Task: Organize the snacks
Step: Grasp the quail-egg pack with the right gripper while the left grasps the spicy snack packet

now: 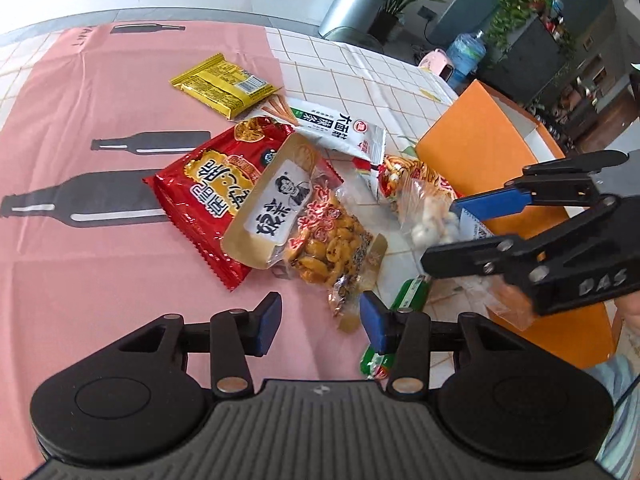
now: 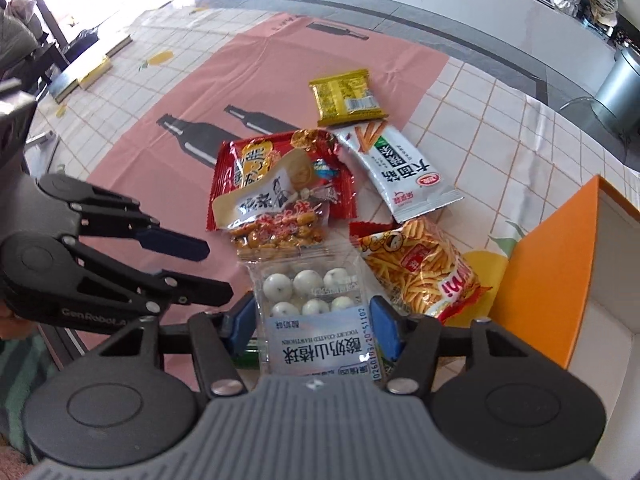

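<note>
While the right gripper straddles the ball pack, its blue pads sit at the pack's two side edges, low centre of the right wrist view. Looks like a pinch on the pack, prob. to lift it out of the heap, but contact on both sides can't be confirmed. In the left wrist view the same gripper comes in from the right edge w/ the pack between its fingers.

Left gripper is spread, nothing between the pads. It hangs over the pink cloth at bottom centre, just below the nut bag. My guess: it's waiting its turn or lining up on that bag.

Orange box stands open at the right edge of the right wrist view, white inside. Likely the bin for the snacks, hence the heap right beside it.

The ball pack is clear plastic w/ white balls in two rows and a white label w/ printed text at the near end. It's thin and crinkly, so it may well flex under a squeeze. It lies atop a green pack, touching the nut bag above and the fries bag to the right. Red pack, white pack and yellow pack lie further up, all on the table, none in the box yet.
</note>
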Tool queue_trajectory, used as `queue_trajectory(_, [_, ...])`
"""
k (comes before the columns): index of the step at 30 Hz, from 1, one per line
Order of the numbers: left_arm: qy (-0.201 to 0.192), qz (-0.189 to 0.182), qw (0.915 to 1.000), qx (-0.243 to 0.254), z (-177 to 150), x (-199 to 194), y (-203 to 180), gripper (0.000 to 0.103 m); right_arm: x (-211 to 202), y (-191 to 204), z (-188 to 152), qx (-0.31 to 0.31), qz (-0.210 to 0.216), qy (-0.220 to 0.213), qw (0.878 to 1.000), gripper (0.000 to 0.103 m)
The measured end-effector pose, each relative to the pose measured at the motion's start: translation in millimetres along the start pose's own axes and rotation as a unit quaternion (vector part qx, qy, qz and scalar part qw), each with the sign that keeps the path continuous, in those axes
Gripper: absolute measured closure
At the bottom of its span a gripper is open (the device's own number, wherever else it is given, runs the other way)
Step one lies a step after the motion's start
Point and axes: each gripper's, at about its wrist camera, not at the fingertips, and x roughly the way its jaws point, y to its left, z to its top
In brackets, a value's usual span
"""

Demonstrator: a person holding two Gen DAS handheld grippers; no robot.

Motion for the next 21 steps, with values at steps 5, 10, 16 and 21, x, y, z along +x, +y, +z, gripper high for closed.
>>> queue_trajectory(5, [-0.015, 0.004, 0.9997, -0.019, -1, 13, -4, 0.043, -17, -16, 7, 0.048, 0.014, -0.025, 0.998, 0.045])
queue_trajectory(10, [-0.034, 0.022, 0.9991, -0.012, -1, 18, -10, 0.03, -8, -28, 17, 0.061, -0.027, -0.043, 0.997, 0.045])
queue_trajectory(16, [-0.063, 0.031, 0.9976, -0.004, 0, 25, -16, 0.028, 18, -36, 16, 0.081, -0.01, -0.033, 0.996, 0.045])
queue_trajectory(21, [-0.098, 0.034, 0.9946, 0.002, -5, 28, -20, 0.049, 21, -39, 14, 0.087, 0.004, -0.034, 0.996, 0.045])
